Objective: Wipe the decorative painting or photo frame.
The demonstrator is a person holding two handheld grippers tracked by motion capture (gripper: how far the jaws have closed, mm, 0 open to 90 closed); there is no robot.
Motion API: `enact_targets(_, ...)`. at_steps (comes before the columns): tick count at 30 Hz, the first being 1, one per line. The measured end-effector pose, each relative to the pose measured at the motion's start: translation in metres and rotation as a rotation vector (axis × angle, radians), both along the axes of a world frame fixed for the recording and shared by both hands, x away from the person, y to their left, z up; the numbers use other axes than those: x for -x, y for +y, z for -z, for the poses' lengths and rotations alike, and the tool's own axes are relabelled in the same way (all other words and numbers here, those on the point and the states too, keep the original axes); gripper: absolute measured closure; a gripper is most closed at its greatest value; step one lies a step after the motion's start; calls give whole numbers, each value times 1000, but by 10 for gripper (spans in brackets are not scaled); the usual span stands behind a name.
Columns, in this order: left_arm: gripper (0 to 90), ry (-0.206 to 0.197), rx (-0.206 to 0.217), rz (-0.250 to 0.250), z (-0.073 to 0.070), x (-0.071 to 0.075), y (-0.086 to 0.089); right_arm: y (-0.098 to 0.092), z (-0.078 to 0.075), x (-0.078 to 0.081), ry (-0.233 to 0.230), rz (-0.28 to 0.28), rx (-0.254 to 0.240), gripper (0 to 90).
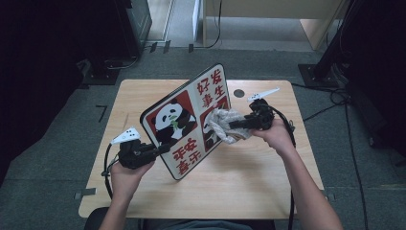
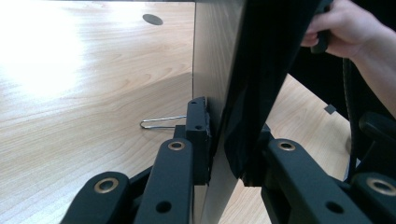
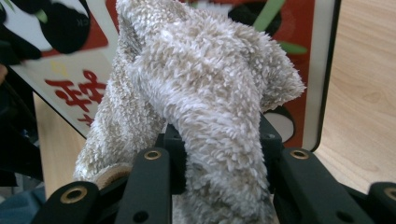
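The left gripper (image 1: 160, 149) clamps the tilted panda-printed square board (image 1: 184, 120) steady — so the right gripper (image 1: 234, 125), pinching a fluffy beige cloth (image 1: 225, 123), can wipe it.

Board (image 1: 186, 122) upright on table (image 1: 143, 96), between left tool (image 1: 160, 149) and cloth (image 1: 225, 124).

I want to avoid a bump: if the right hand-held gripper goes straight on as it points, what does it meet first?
Probably the panda board: the right hand-held gripper points its cloth at the printed face, seemingly touching already.
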State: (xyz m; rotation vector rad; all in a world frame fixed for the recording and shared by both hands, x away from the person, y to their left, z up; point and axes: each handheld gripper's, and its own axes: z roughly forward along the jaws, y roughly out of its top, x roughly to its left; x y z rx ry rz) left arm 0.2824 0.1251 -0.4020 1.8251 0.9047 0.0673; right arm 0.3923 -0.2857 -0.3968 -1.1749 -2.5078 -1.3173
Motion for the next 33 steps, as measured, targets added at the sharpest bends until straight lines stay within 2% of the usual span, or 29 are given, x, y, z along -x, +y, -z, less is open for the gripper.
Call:
enact_targets(9, 781, 2, 3, -3, 0, 0, 0, 8, -34, -7, -36, -27, 1, 674)
enact_targets(14, 782, 2, 2, -4, 0, 0, 0, 18, -58, -11, -63, -37, 22, 674)
enact_targets(20, 782, 2, 2, -2, 0, 0, 0, 30, -83, -14, -86, -62, 12, 674)
enact_targets(29, 782, 0, 4, -2, 0, 0, 0, 50, -123, -17, -162, -91, -13, 673)
enact_targets(33, 783, 0, 4, 1, 0, 0, 0, 59, -132, -20, -171, -94, -5, 673)
